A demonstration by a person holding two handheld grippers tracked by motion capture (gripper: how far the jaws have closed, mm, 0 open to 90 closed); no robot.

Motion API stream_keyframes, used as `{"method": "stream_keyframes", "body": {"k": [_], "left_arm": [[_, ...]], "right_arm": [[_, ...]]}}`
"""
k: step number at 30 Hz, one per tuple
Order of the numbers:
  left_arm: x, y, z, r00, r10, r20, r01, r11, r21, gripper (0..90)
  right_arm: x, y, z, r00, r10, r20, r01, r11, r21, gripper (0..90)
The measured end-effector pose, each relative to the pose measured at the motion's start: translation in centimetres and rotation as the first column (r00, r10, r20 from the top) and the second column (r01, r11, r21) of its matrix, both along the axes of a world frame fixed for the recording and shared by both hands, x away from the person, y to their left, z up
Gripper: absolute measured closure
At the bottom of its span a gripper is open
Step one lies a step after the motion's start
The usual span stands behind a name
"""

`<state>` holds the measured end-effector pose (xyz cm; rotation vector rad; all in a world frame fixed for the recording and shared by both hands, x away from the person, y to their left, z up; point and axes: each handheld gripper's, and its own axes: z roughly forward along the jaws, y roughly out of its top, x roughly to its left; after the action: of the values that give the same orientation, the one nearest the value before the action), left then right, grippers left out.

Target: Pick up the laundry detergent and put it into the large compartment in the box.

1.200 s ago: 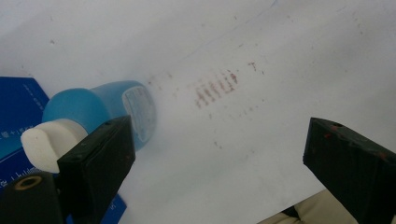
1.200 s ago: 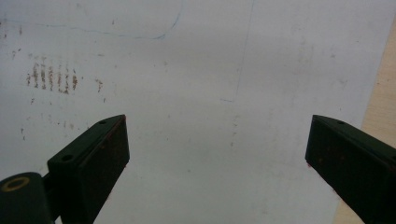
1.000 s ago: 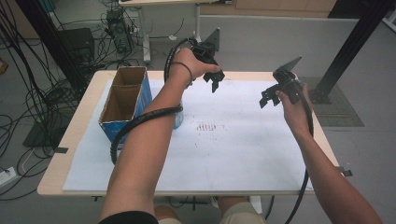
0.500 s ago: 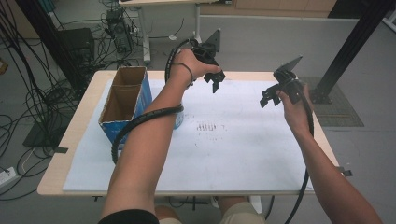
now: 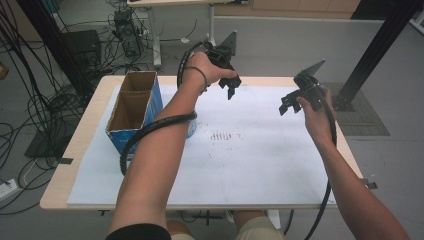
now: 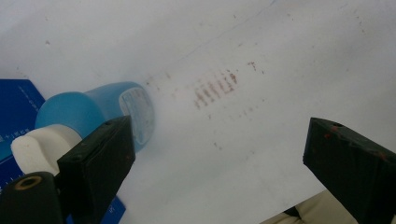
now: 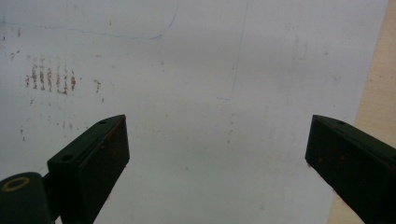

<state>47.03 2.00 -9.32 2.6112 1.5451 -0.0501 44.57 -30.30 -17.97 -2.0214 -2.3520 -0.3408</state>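
Both claws wide open, empty: left claw (image 5: 231, 86), right claw (image 5: 290, 102) above white sheet (image 5: 260, 150).

Open white sheet (image 5: 260, 165), box (image 5: 131, 112) at left

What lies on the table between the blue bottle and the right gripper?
In the high view, between the blue bottle and the right gripper, there is white paper bearing a patch of brownish marks; no object lies there.
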Motion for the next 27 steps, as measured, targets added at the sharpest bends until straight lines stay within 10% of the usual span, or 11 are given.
{"method": "stream_keyframes", "body": {"k": [27], "left_arm": [[0.7,3.8,2.1,0.9947,0.093,0.043,-0.095,0.9944,0.045,9.2]], "right_arm": [[-0.1,0.5,0.1,1.0000,0.005,-0.001,-0.005,1.000,-0.014,6.4]]}}
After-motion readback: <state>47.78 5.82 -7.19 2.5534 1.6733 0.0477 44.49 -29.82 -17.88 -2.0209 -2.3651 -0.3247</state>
